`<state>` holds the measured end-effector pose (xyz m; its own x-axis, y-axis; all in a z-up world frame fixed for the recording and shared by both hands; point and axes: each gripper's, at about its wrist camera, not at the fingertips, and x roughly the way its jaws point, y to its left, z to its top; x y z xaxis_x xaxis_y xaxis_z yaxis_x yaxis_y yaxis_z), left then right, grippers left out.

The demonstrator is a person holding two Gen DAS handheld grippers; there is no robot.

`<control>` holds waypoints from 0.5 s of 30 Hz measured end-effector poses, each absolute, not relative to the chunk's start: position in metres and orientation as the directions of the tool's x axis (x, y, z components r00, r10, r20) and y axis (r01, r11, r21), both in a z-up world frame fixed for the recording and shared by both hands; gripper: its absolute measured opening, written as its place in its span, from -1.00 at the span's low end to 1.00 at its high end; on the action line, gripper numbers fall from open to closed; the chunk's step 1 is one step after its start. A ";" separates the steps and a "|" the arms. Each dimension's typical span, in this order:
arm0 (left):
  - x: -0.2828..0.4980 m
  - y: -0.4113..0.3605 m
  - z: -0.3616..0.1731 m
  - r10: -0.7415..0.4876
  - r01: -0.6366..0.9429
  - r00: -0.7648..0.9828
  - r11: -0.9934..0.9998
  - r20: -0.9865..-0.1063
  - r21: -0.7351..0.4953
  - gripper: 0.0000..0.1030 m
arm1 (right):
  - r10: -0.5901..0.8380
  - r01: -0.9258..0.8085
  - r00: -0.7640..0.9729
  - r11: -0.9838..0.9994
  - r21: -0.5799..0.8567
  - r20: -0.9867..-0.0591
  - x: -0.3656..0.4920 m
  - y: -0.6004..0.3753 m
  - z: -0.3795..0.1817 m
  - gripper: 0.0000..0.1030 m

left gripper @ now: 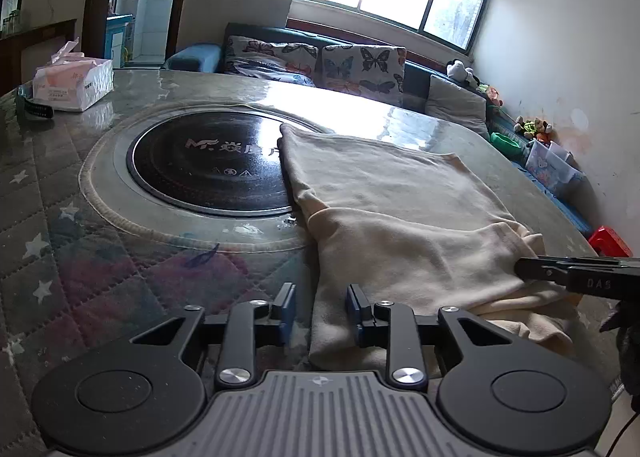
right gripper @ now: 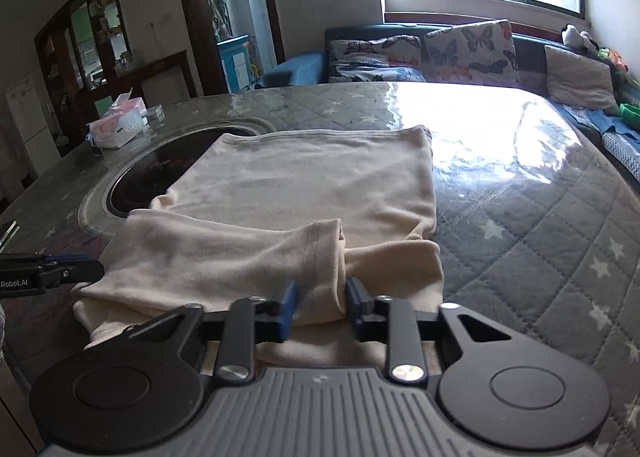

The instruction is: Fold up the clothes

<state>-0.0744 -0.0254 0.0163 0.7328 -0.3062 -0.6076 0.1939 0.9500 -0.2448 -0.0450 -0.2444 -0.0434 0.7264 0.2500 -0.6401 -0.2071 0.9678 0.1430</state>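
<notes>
right gripper (right gripper: pixel 318 307) jaws pinch the shirt (right gripper: pixel 304 193)'s near fold to lift it; left gripper (left gripper: pixel 320 311) jaws stand open astride the hem — ready to grip.

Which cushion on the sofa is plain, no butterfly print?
The grey plain cushion at the right end of the dark sofa, nearest the window corner. The two cushions to its left carry butterfly prints.
</notes>
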 end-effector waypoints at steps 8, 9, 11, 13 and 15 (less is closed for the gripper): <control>-0.074 -0.024 0.022 -0.313 0.240 0.731 0.950 -0.606 -0.201 -0.89 | 0.232 -0.211 0.766 0.972 0.107 -0.600 -0.067 -0.239 -0.022 -0.84; -0.074 -0.022 0.022 -0.311 0.239 0.730 0.950 -0.609 -0.199 -0.89 | 0.229 -0.201 0.757 0.973 0.115 -0.612 -0.067 -0.240 -0.024 -0.84; -0.072 -0.019 0.023 -0.309 0.239 0.728 0.951 -0.612 -0.196 -0.89 | 0.222 -0.194 0.737 0.974 0.115 -0.638 -0.064 -0.242 -0.032 -0.80; -0.072 -0.017 0.030 -0.319 0.252 0.732 0.948 -0.601 -0.196 -0.88 | 0.218 -0.190 0.729 0.975 0.113 -0.649 -0.063 -0.243 -0.036 -0.76; -0.071 -0.017 0.038 -0.330 0.266 0.737 0.944 -0.589 -0.195 -0.88 | 0.217 -0.193 0.747 0.975 0.108 -0.628 -0.064 -0.244 -0.030 -0.68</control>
<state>-0.0710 -0.0168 0.0377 0.7374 -0.3299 -0.5895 0.2661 0.9439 -0.1954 -0.0643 -0.2436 -0.0296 0.7475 0.2173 -0.6277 -0.1931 0.9753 0.1076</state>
